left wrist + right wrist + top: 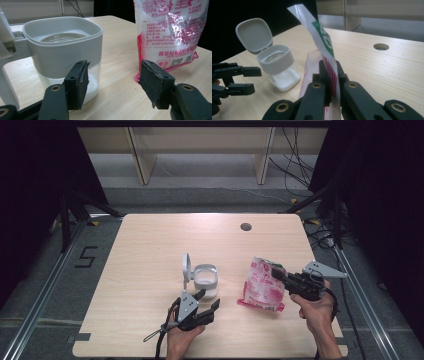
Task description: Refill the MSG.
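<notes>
The right gripper (329, 82) pinches the flat top seam of the pink bag (262, 285), which stands on the bench (150, 245) just ahead of it. That bag looks soft, crinkly and bottom-heavy with white grains, so it will likely sag; the sealed seam is the firm hold. The left gripper (112, 82) is spread, empty, beside the open jar (62, 50), which looks rigid and light.

Pink-white printed bag (262, 285); white-grey jar (205, 280); black grippers.
</notes>
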The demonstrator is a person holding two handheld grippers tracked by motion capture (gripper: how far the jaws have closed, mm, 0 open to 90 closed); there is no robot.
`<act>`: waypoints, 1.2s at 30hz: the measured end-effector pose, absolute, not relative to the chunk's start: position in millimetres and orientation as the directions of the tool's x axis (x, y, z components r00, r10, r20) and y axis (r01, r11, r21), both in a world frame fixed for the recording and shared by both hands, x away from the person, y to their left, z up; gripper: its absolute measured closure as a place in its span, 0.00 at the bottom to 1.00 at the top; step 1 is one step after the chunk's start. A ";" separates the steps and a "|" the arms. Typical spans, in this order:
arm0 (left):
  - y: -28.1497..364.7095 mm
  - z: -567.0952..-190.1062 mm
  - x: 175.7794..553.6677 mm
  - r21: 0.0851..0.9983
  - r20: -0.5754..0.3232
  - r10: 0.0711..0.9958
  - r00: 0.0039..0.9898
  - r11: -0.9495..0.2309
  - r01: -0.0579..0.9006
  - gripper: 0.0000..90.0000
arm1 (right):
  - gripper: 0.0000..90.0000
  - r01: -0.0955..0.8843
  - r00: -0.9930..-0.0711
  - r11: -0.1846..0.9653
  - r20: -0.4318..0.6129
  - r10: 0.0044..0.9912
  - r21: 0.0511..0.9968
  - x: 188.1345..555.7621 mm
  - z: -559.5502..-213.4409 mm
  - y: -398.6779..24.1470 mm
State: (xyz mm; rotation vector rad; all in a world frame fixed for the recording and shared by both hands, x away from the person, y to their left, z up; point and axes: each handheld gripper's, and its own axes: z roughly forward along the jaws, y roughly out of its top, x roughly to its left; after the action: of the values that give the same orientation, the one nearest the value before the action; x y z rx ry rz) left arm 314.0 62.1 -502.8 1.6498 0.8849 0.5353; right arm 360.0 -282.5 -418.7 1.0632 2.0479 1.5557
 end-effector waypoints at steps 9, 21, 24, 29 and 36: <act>64.9 -502.8 314.8 0.957 -0.100 0.787 0.609 -0.091 0.274 0.42 | 1.00 0.415 -0.597 0.094 0.192 0.779 0.905 361.7 -428.2 -291.7; 64.3 -504.0 315.6 0.956 -0.103 0.778 0.620 -0.095 0.277 0.41 | 1.00 0.418 -0.564 0.148 0.128 0.816 0.896 366.8 -437.6 -295.3; 64.2 -503.7 315.2 0.956 -0.101 0.777 0.622 -0.097 0.277 0.41 | 1.00 0.412 -0.559 0.147 0.122 0.820 0.899 367.9 -439.4 -294.5; 64.9 -503.6 315.3 0.954 -0.101 0.775 0.624 -0.102 0.282 0.40 | 0.98 0.433 -0.520 0.111 0.148 0.841 0.894 368.2 -442.3 -295.3; 64.7 -503.1 315.3 0.953 -0.096 0.773 0.627 -0.111 0.283 0.40 | 0.97 0.439 -0.501 0.112 0.139 0.854 0.892 378.2 -447.7 -301.4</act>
State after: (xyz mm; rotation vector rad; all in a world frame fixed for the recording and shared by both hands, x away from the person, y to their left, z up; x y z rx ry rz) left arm 315.3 64.7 -503.1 1.6821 0.8766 0.5222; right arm 378.2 -301.4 -447.7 1.2556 1.9855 1.3586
